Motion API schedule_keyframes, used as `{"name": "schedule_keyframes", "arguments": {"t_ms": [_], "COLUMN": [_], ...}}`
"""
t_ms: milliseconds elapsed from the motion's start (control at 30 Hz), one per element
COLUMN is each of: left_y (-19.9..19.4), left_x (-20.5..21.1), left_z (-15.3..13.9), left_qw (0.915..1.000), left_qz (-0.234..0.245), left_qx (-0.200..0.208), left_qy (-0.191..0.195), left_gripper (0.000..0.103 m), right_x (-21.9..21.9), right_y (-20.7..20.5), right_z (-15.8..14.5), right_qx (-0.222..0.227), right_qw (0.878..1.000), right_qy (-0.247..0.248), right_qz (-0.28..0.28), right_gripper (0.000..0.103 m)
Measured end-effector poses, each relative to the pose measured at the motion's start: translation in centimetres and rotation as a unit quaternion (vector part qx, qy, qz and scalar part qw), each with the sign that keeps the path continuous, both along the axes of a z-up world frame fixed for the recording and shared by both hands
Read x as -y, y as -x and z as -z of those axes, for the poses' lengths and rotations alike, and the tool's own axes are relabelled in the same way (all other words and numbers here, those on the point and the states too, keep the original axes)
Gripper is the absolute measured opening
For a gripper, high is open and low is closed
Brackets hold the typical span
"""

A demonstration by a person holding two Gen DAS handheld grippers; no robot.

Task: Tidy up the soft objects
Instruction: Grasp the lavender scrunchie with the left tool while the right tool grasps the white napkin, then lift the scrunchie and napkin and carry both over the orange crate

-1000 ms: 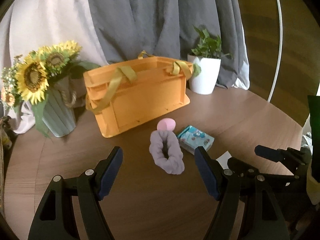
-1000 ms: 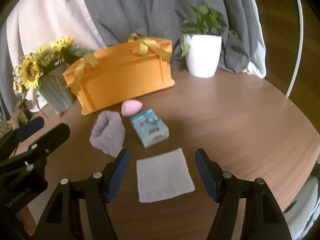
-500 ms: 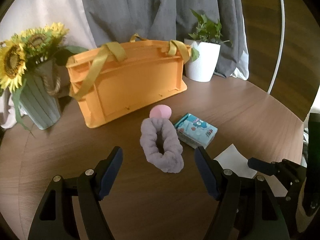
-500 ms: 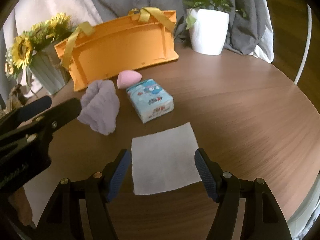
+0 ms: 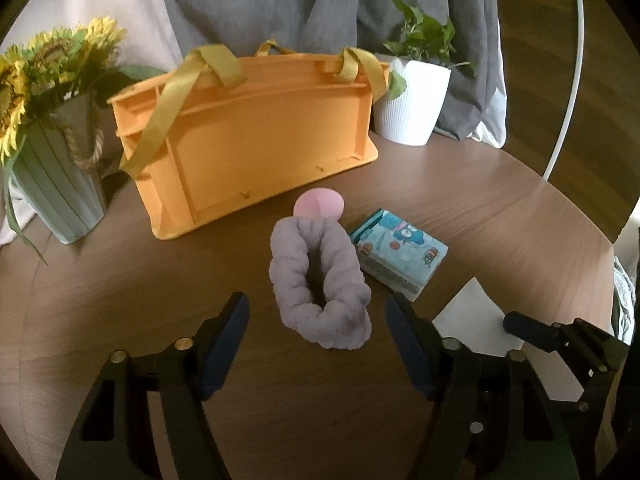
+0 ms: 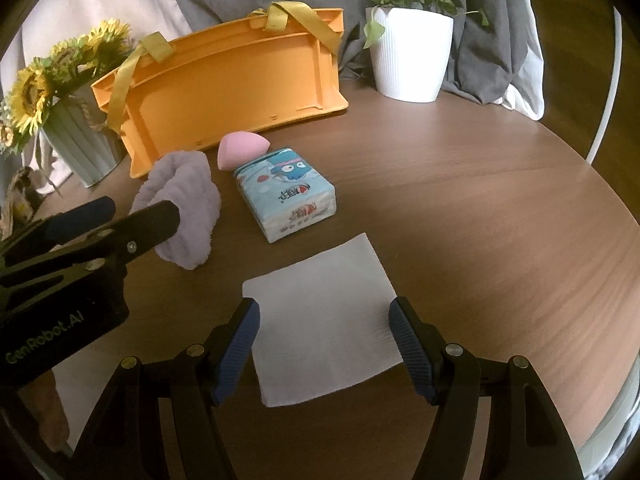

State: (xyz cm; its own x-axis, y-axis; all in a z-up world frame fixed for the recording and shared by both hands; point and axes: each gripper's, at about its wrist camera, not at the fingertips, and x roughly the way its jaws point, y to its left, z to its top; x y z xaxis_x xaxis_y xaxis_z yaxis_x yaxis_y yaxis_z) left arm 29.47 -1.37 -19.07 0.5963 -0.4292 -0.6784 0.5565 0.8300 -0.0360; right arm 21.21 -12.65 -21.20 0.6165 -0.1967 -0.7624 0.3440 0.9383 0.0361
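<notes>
1. Left claw is spread wide and empty; the fluffy band lies flat on the worktop right ahead, between the tips, not touched yet; looks lined up for a grab across the near loop.
2. Right claw is also wide w/ nothing in it; it straddles the near half of the white cloth, which lies flat; a thin sheet, so prob needs a pinch at an edge.
3. Beyond the right claw: tissue pack, then the pink sponge further on, touching or nearly touching the pack; band off to its left.
4. Orange basket stands at the back, past all 4 soft things, straps draped over the front; likely the drop spot, so the items sit close in front of it for short carries.
5. Judgement: task barely begun; nothing visibly in the basket, though its inside is hidden.
</notes>
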Motion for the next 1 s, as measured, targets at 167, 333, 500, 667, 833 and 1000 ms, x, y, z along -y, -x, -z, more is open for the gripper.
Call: {"name": "schedule_keyframes", "arguments": {"t_ms": [167,333,500,667,833,1000], "left_y": [-0.3,-0.4,-0.1,0.6,1.4,2.3], "left_x": [0.3,0.4,0.3,0.3,0.2,0.1], "left_z": [0.8,1.3,1.1,0.5,-0.4,-1.4], "left_qw": [0.9998,0.9994,0.9995,0.9995,0.999,0.9978], "left_qz": [-0.002,-0.003,-0.01,-0.025,-0.043,-0.066], "left_qx": [-0.021,-0.033,-0.028,-0.018,-0.007,-0.003], "left_qy": [-0.003,-0.004,-0.006,-0.011,-0.01,-0.001], "left_gripper": [0.052,0.037,0.028,0.027,0.026,0.026], "right_x": [0.0,0.0,0.3,0.9,1.4,1.8], "right_y": [-0.2,-0.3,-0.3,-0.3,-0.2,-0.1], "right_z": [0.1,0.0,-0.1,-0.2,-0.7,-1.8], "right_qx": [-0.006,-0.005,-0.001,0.004,0.007,0.015], "right_qw": [1.0,1.0,1.0,1.0,0.999,0.998], "right_qy": [0.022,0.026,0.022,0.005,-0.009,-0.011], "right_qz": [-0.003,-0.012,-0.019,-0.03,-0.042,-0.061], "right_gripper": [0.062,0.042,0.022,0.014,0.013,0.012]}}
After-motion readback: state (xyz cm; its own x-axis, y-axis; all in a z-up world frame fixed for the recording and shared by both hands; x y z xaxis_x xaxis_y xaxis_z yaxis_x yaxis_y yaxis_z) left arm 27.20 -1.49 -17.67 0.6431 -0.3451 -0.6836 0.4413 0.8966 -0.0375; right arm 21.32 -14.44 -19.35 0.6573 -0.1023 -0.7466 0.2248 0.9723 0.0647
